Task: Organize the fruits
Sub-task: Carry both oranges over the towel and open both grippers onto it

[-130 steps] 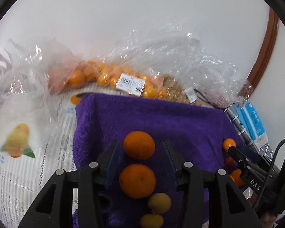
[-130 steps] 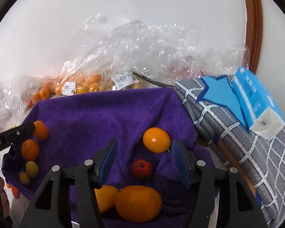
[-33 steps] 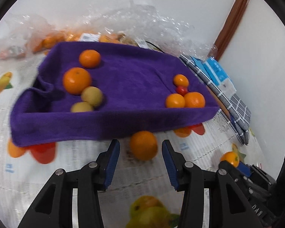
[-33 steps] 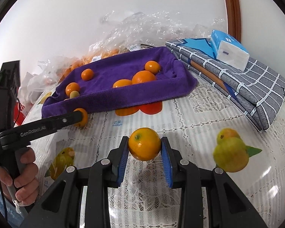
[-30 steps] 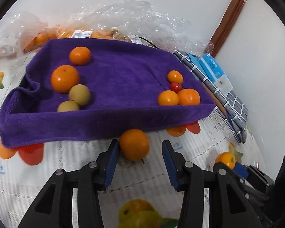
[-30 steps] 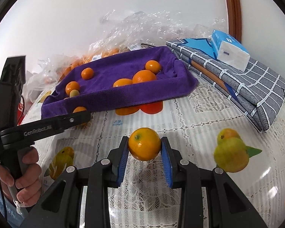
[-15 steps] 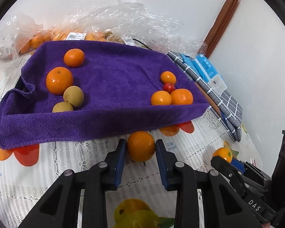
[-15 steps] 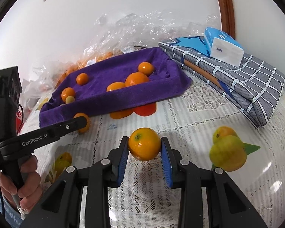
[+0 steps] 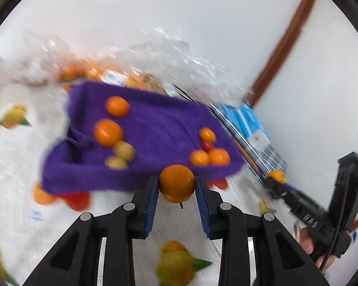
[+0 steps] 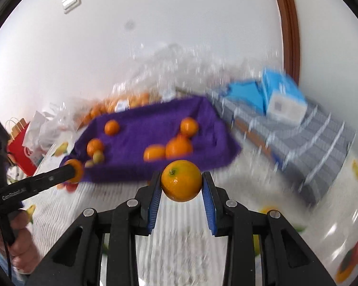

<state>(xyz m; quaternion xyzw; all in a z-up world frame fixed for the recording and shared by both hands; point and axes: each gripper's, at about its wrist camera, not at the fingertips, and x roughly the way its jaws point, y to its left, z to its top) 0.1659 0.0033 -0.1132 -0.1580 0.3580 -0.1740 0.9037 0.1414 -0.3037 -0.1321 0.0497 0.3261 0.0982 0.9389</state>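
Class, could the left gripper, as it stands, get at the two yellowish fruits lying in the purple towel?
Probably not yet: the left gripper is shut on an orange, so it cannot take the yellowish fruits in the purple towel before releasing that.

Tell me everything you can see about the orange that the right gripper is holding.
The orange is round, bright orange and glossy, with a small green stem scar facing up and toward the camera. It is pinched on both sides between the blue-padded fingers of the right gripper and appears lifted off the patterned tablecloth. It is in front of the purple towel, apart from it. Nothing else touches it. In the left wrist view it shows only as a small orange spot.
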